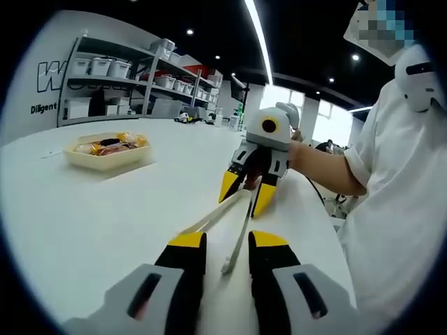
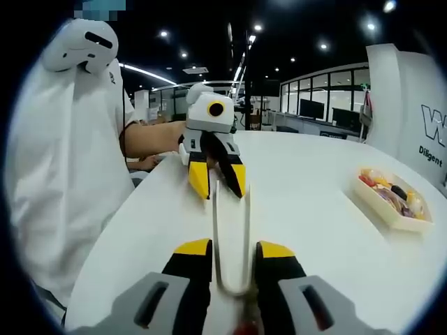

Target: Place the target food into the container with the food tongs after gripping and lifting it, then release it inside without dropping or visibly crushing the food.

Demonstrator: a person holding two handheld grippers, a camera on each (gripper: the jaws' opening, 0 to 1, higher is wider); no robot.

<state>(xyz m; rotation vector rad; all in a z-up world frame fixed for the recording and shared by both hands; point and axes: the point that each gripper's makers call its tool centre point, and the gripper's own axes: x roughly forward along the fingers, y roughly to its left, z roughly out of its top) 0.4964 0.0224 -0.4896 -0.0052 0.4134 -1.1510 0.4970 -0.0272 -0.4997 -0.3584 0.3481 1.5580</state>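
— Left gripper view first: what do you see on the white round table (image 1: 84, 230)?

— Pale plastic food tongs (image 1: 227, 227) lie there, between the two grippers. The left gripper (image 1: 227, 244), grey with yellow-tipped black jaws, has its jaws spread, and the open tips of the tongs are just in front of the gap, not pinched. The right gripper (image 1: 248, 192) faces it from the other end of the tongs.

— And the right gripper view?

— The right gripper (image 2: 234, 255) has the joined end of the tongs (image 2: 230, 230) between its jaws. The jaws are apart, close to both sides of the tongs; I cannot tell if they press it. The left gripper (image 2: 218, 180) stands with spread jaws at the far tips.

— Where is the food?

— In the cream rectangular tray (image 1: 108, 157), well apart from both grippers, lies the mixed red, yellow and dark food (image 1: 112, 145). The tray (image 2: 380, 206) is near the table's edge. A person in a white shirt (image 1: 405, 202) holds the grippers.
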